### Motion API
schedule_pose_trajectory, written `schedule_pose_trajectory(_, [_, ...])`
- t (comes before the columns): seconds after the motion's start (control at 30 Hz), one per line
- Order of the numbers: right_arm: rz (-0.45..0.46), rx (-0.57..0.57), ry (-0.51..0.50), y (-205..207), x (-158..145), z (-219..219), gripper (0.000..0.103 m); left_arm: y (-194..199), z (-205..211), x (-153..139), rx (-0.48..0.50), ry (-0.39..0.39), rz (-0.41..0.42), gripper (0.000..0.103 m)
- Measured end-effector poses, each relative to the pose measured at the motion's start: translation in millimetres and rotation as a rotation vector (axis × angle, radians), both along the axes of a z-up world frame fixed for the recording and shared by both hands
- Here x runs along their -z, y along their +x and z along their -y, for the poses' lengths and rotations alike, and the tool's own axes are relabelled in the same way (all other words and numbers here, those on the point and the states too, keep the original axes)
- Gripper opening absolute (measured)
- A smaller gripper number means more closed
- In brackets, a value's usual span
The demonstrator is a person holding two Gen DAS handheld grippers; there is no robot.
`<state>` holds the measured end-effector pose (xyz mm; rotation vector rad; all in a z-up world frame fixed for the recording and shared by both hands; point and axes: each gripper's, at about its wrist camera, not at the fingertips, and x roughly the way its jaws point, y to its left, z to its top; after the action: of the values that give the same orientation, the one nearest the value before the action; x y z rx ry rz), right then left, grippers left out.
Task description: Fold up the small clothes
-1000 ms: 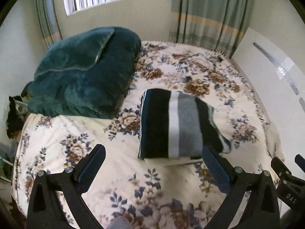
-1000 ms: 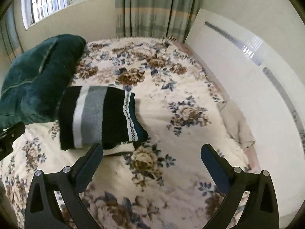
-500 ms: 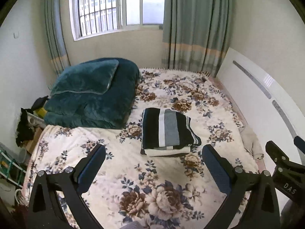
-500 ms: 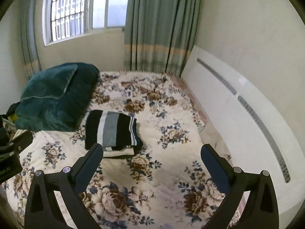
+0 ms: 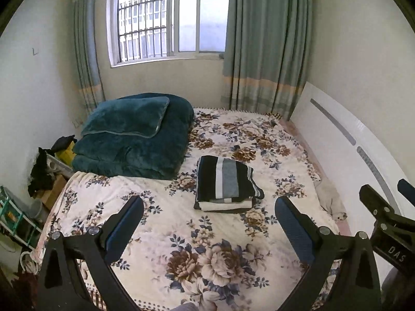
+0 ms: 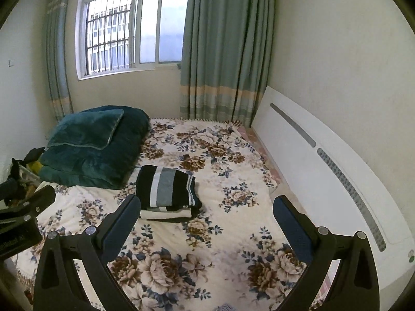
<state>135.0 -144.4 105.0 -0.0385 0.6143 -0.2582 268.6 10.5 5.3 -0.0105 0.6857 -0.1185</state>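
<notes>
Sweater (image 5: 224, 178) folded square, black-grey-white stripes, atop bedspread (image 5: 207, 248).

One bed, floral cover (image 5: 220, 259). One stack of folded clothes (image 5: 225, 184), centre frame: two pieces, striped black-grey-white one on top, second beneath. One folded teal blanket (image 5: 135, 140), left of centre. Two curtains: one (image 5: 264, 41) upper right, one (image 5: 85, 51) upper left. One barred window (image 5: 168, 18), top centre. One white headboard (image 5: 350, 150), right side.

Black fingers (image 5: 127, 220), blue pads (image 5: 293, 225)
</notes>
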Motion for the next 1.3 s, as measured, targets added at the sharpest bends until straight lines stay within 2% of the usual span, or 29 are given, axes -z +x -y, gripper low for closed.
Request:
schedule_pose_trajectory(0.23, [0.017,-0.028,0.009,-20.8,-10.4,-3.9,0.103,-18.9,-0.9,-5.7,-0.016,0.003,0.018,0.103])
schedule_pose_trajectory(0.6, [0.019,-0.036,0.018,-27.9,-9.2,-3.9,0.103,-34.1,-1.2,-7.9,-0.025,0.005,0.035,0.103])
schedule_pose_trajectory(1.3, [0.010,-0.090,0.026,-17.0,-12.7,-9.4,0.103,-35.6,-1.6,-13.8,-0.031,0.010,0.045,0.103])
